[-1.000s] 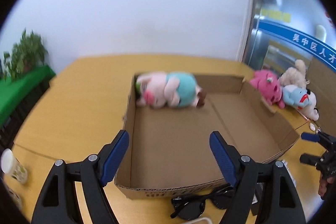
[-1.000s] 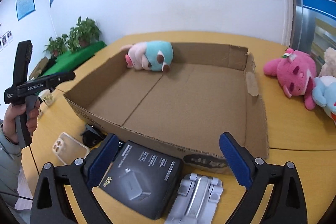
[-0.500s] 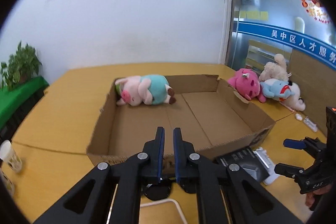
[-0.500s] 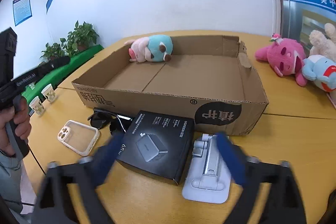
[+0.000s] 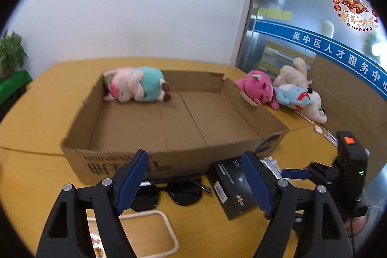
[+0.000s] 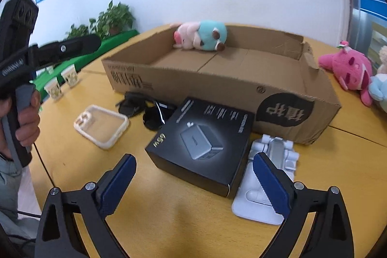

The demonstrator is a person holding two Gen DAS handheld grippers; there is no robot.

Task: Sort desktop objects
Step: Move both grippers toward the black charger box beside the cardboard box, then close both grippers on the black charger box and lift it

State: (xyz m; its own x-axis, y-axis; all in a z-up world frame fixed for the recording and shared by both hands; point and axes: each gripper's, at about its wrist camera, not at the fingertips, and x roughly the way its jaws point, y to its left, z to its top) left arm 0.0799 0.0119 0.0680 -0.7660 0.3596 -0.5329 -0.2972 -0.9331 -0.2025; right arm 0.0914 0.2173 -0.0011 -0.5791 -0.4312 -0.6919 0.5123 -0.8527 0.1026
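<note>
The yellow desk holds a big brown cardboard box with low walls. A pink pig toy in a teal shirt lies in the far left corner of the box. To the right of the box, outside it, a pink plush, a blue plush and a cream plush lie in a heap. In front of the box sits a black charger box, and a white stand lies just beside it on the right. Black sunglasses lie close to the box's front wall, and a clear phone case lies to their left. The left tongs are wide apart and hold nothing; the sunglasses lie between and beyond their tips. The right tongs are wide apart too, with the near corner of the charger box between their tips.
</note>
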